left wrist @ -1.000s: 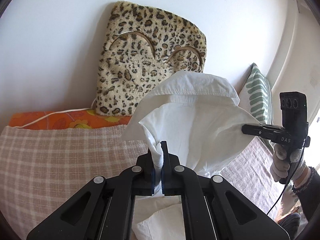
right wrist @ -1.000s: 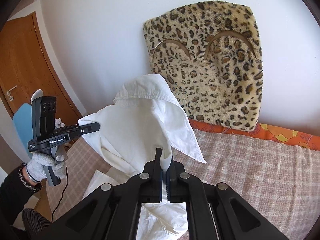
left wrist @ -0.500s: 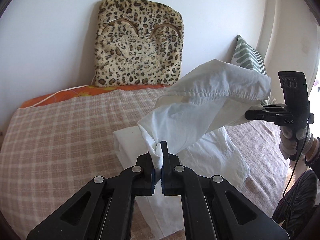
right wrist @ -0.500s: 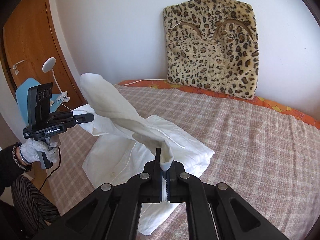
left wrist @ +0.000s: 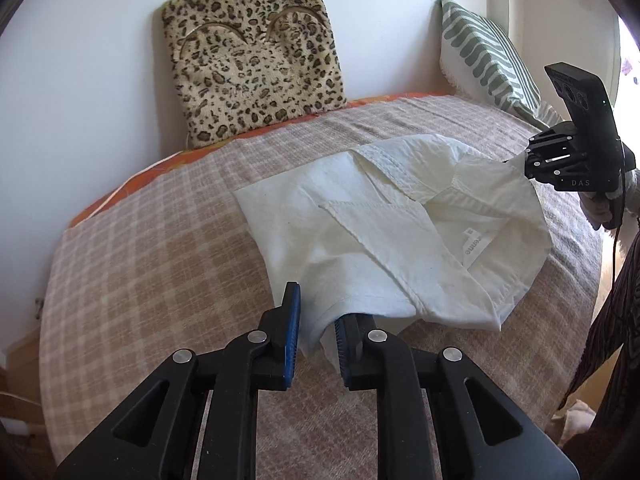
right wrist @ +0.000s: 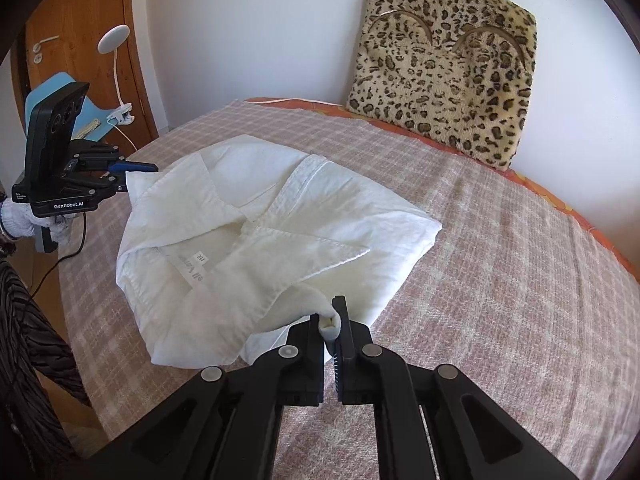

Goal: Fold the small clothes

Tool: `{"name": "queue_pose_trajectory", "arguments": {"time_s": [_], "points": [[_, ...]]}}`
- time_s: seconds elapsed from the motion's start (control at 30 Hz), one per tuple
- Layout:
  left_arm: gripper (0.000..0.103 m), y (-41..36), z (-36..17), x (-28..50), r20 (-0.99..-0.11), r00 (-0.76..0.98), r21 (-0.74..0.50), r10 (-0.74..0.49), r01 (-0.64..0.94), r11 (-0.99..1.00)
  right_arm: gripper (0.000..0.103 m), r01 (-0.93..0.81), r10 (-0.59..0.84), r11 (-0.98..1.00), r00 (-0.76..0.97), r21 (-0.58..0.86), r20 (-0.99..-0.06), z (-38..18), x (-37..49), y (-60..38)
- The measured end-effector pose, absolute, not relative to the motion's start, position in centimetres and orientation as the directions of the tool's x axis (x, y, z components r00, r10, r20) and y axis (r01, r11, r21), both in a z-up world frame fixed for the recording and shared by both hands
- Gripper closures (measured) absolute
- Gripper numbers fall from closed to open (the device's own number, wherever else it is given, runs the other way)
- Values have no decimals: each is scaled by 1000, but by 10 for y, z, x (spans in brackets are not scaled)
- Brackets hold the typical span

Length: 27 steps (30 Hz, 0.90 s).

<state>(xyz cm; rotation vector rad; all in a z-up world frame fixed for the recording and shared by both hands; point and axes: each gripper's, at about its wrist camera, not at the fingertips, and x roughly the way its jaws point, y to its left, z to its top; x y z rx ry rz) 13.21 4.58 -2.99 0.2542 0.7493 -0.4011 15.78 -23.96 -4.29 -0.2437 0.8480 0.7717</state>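
A white collared shirt [left wrist: 400,232] lies folded over itself on the plaid bed cover [left wrist: 140,260], label showing. My left gripper [left wrist: 316,320] sits low at its near edge and its jaws are opening. A flap of the hem hangs loose in the gap and rests against one finger. In the right wrist view the shirt [right wrist: 280,220] spreads ahead of my right gripper [right wrist: 330,316], which still pinches a rolled bit of cloth at its tips while its jaws start opening. Each gripper also shows in the other's view: the right gripper [left wrist: 528,160] and the left gripper [right wrist: 138,178].
A leopard-print cushion [left wrist: 252,64] leans on the white wall at the head of the bed. A green-striped pillow [left wrist: 488,52] stands in the far right corner. A wooden door [right wrist: 80,0] and a white clip lamp [right wrist: 114,40] are beyond the bed's left side.
Both grippers came down and carried the raised shirt half over onto the bed, where it now lies flat. The left jaws have parted and no longer pinch the cloth.
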Motion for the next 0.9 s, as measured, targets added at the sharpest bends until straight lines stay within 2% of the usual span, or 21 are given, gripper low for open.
{"name": "queue_pose_trajectory", "arguments": {"time_s": [0.07,0.23,0.4,0.5,0.63,0.8,0.9], "points": [[86,55,-28,126,-705,664,83,-251,428,900,87,-714,512,694,394,98,-763,-43,150,-243],[86,72,-11,123,-666,696,28,-270,385,923,78,-706,548,692,376,153,-747,-33,137,-264],[86,69,13,133,-606,717,-49,-345,398,916,76,-642,617,719,415,265,-669,-17,151,-277],[86,64,20,140,-616,666,-117,-422,452,884,75,-598,626,740,448,307,-638,-12,163,-272],[86,46,18,124,-648,676,49,-350,496,867,74,-590,630,738,429,328,-647,-19,179,-254],[86,57,23,150,-633,709,-2,-311,401,916,74,-567,637,738,405,366,-656,-33,200,-236],[86,50,13,179,-642,715,25,-276,379,925,73,-541,635,749,424,383,-645,-34,220,-231]]}}
